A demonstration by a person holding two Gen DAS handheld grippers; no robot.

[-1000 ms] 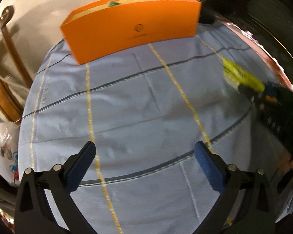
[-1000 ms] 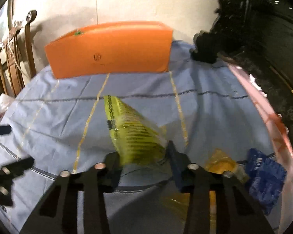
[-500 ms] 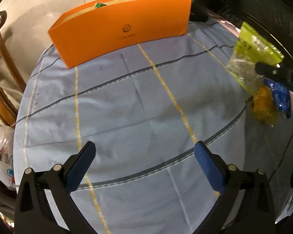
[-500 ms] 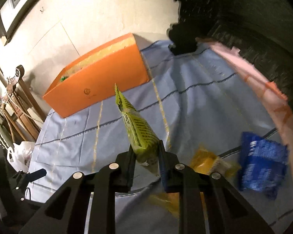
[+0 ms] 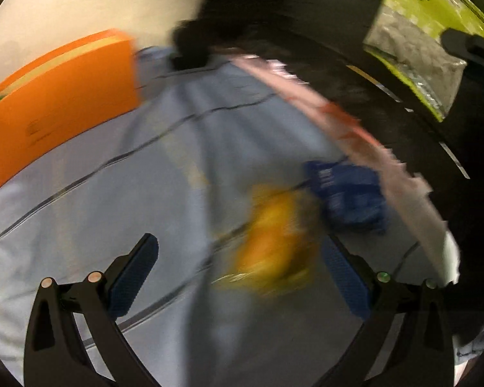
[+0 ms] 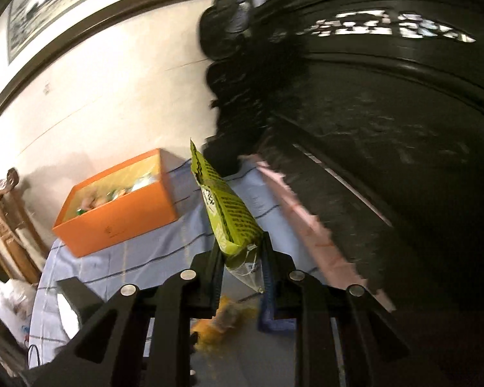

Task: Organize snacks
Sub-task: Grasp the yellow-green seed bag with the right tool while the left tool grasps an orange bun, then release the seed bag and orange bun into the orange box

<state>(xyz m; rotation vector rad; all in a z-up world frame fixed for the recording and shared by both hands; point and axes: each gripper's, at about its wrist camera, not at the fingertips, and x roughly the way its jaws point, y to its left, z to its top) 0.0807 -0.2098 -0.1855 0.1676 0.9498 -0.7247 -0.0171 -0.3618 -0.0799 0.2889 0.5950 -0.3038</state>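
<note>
Right wrist: right gripper (image 6: 240, 258) clamps green snack bag (image 6: 229, 213); print unreadable.

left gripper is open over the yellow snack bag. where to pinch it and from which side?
Judging through blur: the yellow snack bag lies flat on the blue cloth, already between the open left gripper pads. Come straight down and pinch across its puffed middle. Keep off the blue packet at its far right; whether they touch is unclear.

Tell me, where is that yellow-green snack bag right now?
The yellow-green snack bag is up in the air, pinched in the right tongs, above the blue cloth and right of the orange box.
</note>
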